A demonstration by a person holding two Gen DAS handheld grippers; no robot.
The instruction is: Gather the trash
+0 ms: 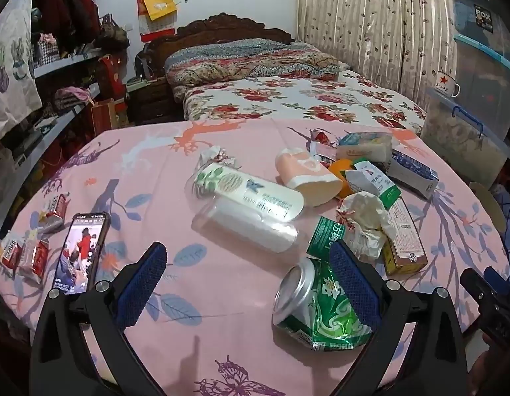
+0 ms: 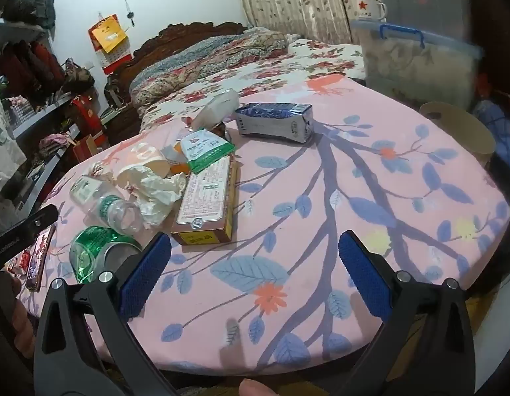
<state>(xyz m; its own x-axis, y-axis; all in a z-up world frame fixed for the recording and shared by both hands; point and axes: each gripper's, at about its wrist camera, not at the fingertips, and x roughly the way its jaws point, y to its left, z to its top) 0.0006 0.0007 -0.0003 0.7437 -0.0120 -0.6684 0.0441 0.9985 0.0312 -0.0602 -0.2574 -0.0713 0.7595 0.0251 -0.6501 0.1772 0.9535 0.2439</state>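
Crushed green can [image 1: 317,307] on near worktop [image 1: 222,346], just right of left tongs [image 1: 251,283] gap, behind their right pad; long axis runs left-right. Both tongs released, empty. Right tongs [image 2: 255,280] over bare cloth, can beyond left pad. Left hand nearer, judged.
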